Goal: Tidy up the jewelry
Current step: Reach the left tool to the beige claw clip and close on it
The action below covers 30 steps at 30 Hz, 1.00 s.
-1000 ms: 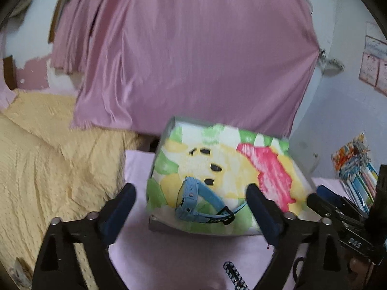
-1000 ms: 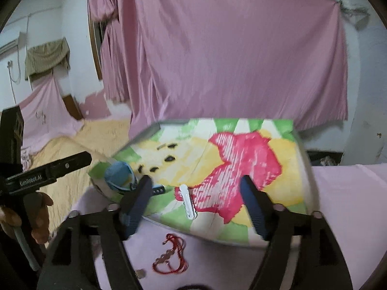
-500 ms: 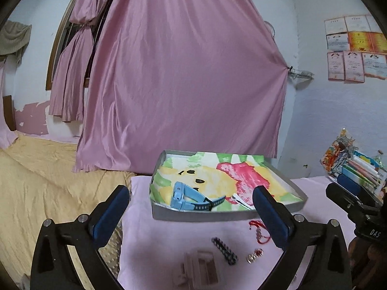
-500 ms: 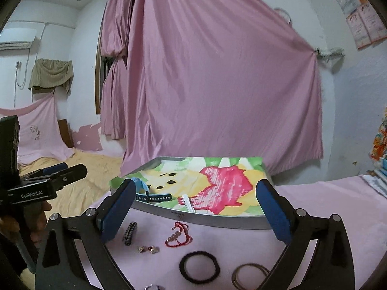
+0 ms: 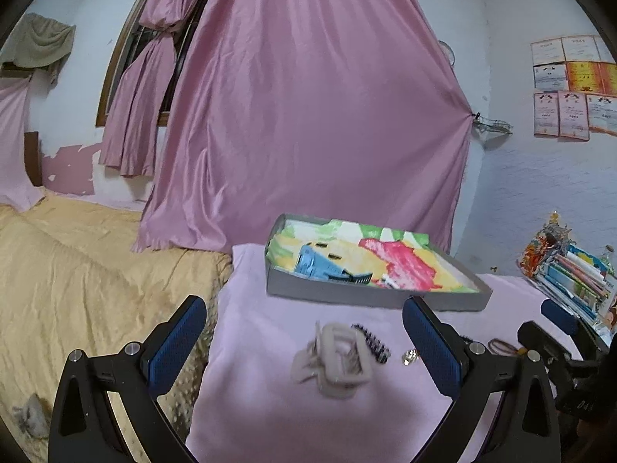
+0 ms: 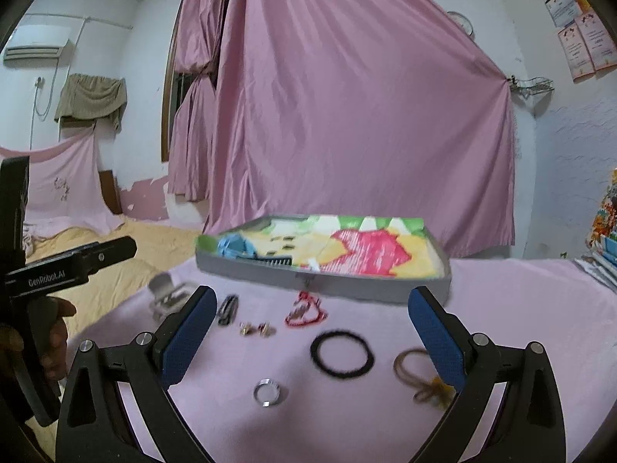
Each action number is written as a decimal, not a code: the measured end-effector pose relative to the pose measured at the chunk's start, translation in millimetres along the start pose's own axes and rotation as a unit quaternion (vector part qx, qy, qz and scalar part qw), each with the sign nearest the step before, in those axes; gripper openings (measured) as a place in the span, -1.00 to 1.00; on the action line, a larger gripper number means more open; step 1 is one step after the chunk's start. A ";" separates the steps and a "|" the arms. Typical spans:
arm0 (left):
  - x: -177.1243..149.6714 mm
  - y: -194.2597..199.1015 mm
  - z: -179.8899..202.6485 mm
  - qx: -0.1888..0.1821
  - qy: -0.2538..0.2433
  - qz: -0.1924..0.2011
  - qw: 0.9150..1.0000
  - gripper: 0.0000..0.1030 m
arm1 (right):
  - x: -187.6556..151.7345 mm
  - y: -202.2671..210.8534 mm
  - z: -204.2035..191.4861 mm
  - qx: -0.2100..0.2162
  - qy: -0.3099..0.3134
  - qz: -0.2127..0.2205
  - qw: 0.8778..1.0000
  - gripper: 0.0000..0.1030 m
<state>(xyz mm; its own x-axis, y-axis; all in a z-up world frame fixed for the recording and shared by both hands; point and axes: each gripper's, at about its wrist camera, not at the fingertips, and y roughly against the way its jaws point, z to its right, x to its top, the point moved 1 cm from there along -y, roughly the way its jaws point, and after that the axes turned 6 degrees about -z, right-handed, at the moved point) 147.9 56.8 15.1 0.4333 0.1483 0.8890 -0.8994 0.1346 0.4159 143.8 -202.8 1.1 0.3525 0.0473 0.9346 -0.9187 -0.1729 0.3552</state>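
I found the table (image 6: 520, 308) carrying the tray (image 6: 320, 279), which held a blue watch (image 5: 314, 264), with loose pieces in front. Both the left hand-held gripper (image 5: 304, 339) and right hand-held gripper (image 6: 308, 332) stood wide open, holding nothing. I judged the hair claw (image 5: 335, 360) bulky but graspable, while the flat ring (image 6: 267, 391) risked slipping off the pads.
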 end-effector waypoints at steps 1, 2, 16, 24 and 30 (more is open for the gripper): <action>-3.1 0.2 -0.3 0.001 0.001 -0.003 1.000 0.99 | -3.3 -1.5 -1.5 0.002 0.002 -0.006 1.000 0.90; -5.8 -0.1 -0.6 0.003 0.001 -0.006 1.000 0.99 | -7.1 -2.9 -2.0 0.005 0.004 -0.013 1.000 0.90; -15.5 -21.1 5.3 0.010 -0.015 -0.083 0.996 0.99 | -27.2 -14.7 -9.4 0.034 0.000 -0.082 0.996 0.90; -19.7 -30.7 10.0 0.015 -0.010 -0.121 0.992 0.99 | -35.1 -31.3 -7.7 0.030 -0.012 -0.128 0.991 0.88; -18.5 -41.2 19.0 0.018 -0.025 -0.151 0.988 0.98 | -35.1 -39.1 -12.3 0.027 -0.003 -0.149 0.989 0.13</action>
<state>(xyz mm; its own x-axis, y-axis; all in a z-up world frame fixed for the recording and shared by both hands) 175.8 29.9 -14.8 0.6794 0.0577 0.7315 -0.7316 0.1299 0.6693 165.1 -185.7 -45.4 0.6067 0.0971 0.7890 -0.7638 -0.2037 0.6124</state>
